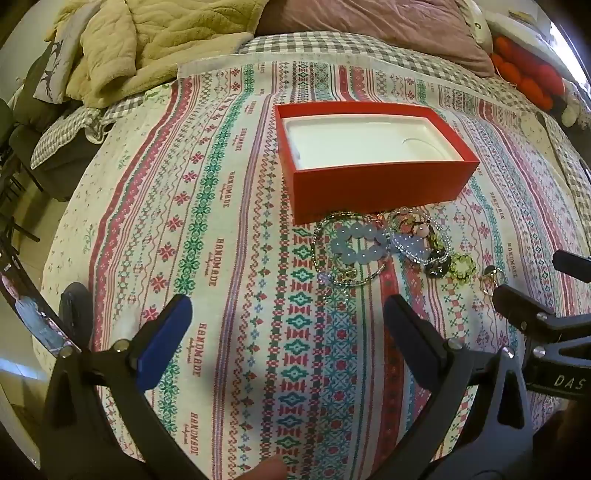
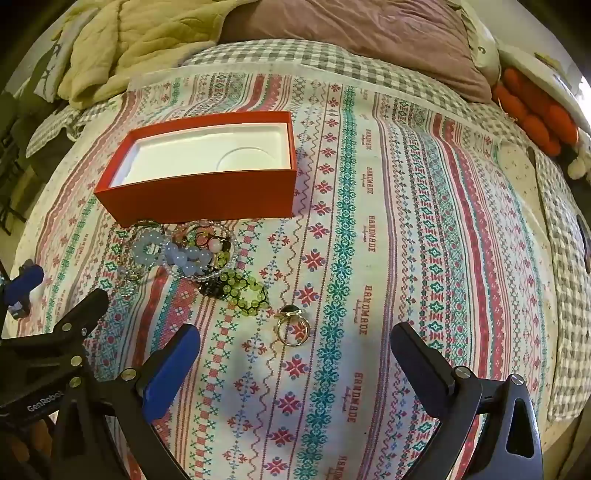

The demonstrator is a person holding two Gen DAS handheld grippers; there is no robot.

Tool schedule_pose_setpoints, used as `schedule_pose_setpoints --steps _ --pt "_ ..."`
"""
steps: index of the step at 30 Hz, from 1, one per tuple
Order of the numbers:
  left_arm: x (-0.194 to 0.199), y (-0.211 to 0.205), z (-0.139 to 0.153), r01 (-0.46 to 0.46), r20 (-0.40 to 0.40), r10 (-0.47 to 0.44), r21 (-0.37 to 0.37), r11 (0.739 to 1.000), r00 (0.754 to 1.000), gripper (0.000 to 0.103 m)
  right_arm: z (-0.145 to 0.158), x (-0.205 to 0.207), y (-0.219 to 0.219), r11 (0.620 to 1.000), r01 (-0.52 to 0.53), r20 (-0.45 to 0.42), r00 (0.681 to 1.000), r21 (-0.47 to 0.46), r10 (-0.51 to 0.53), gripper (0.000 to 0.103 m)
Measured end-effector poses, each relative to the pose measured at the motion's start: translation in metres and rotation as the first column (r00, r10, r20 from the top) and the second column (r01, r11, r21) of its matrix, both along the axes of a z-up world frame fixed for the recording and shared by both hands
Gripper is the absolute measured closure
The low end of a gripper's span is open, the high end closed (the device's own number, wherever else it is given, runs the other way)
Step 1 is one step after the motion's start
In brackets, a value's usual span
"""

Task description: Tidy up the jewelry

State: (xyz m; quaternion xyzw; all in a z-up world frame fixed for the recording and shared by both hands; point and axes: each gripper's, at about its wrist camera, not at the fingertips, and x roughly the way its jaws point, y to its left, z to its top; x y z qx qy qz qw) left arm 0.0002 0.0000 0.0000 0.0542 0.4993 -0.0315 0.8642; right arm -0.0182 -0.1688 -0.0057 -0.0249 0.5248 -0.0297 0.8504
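Left gripper (image 1: 288, 325) nearest the lens, jaws spread wide, nothing between them, hovering tilted down over the patterned bedspread (image 1: 207, 229). Right gripper (image 2: 295, 358) likewise wide and empty, beside it. Looks like the start: nothing picked yet, both tools poised short of the pile.

Left to right in the right wrist view: red box (image 2: 207, 195), lid off, white insert empty, probably set there as the destination. Touching or just beside its near wall, a tangled pile with pale blue bead bracelets (image 2: 184, 254) on top. Then a yellow-green bead bracelet (image 2: 247, 291) at the pile's edge. Then a gold ring (image 2: 290, 328) lying apart, right ahead of the right gripper, likely the easiest first grab.

Surface is a soft bed, so small pieces may sink. Behind: beige blanket (image 2: 140, 37), mauve pillow (image 2: 351, 33), orange plush item (image 2: 535, 118) far right.
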Motion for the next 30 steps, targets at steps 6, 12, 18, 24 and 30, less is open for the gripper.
schedule_pose_setpoints --steps 6,12,18,24,30 --pt "-0.001 -0.0009 -0.0005 0.0 0.0 0.0 0.006 1.0 1.0 0.0 -0.0007 0.0009 0.0017 1.0 -0.003 -0.005 1.0 -0.004 0.003 0.0" --pt "-0.0004 0.0018 0.002 -0.003 0.003 0.003 0.005 1.0 1.0 0.0 -0.0005 0.001 0.0018 1.0 -0.003 -0.006 1.0 -0.004 0.003 0.0" --pt "-0.0019 -0.0033 -0.0027 0.001 0.0 -0.001 0.002 1.0 1.0 0.0 -0.0007 0.001 0.0021 1.0 -0.003 -0.006 1.0 -0.004 0.003 0.0" --pt "-0.0015 -0.0035 -0.0024 0.0 -0.001 0.0 0.002 1.0 1.0 0.0 -0.0009 0.0011 0.0024 1.0 -0.002 -0.006 1.0 -0.004 0.002 0.0" --pt "-0.0016 -0.0034 -0.0024 -0.001 0.001 0.001 0.001 1.0 1.0 0.0 -0.0009 0.0012 0.0025 1.0 -0.002 -0.006 1.0 -0.004 0.002 0.0"
